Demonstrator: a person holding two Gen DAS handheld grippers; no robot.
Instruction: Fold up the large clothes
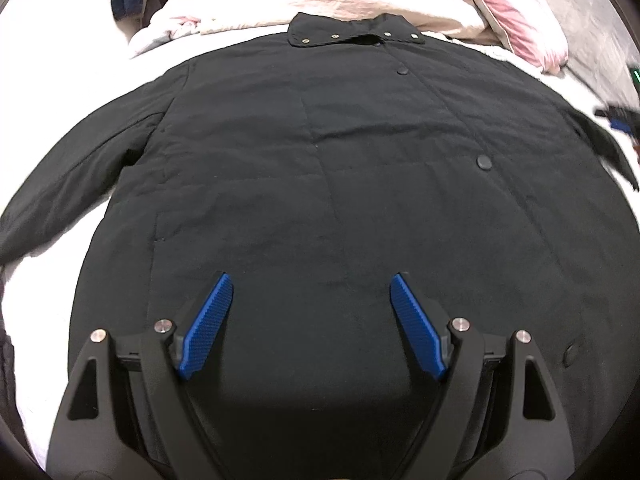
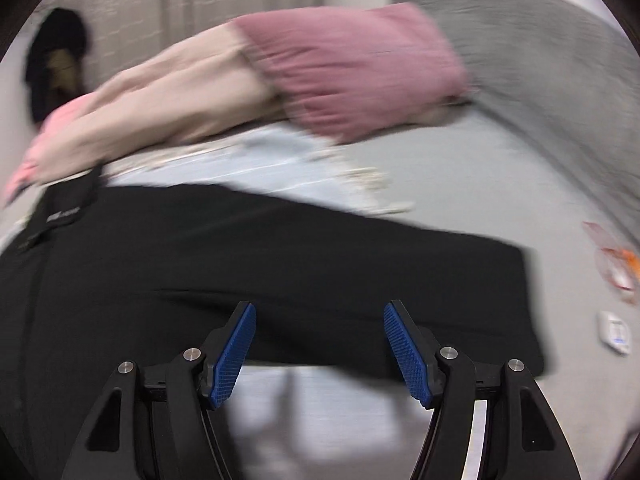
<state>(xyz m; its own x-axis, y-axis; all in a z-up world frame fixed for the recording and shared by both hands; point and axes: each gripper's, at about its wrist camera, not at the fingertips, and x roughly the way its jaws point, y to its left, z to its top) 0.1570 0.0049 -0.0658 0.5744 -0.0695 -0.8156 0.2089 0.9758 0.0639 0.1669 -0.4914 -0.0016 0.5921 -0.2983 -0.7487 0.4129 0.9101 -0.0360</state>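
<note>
On the pale-sheeted bed [image 1: 72, 56], the black quilted snap-button coat [image 1: 320, 184] lies spread flat, collar toward the pillows at the head edge, so with your left gripper [image 1: 311, 320] and right gripper [image 2: 320, 344] both open and empty, pinch its outstretched right sleeve [image 2: 360, 248] near the cuff.

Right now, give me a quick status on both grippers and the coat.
Left gripper open, empty, over the black coat. Right gripper open, empty, above the sleeve. Coat flat on bed, unfolded. Pink pillow beyond collar, not blocking.
</note>
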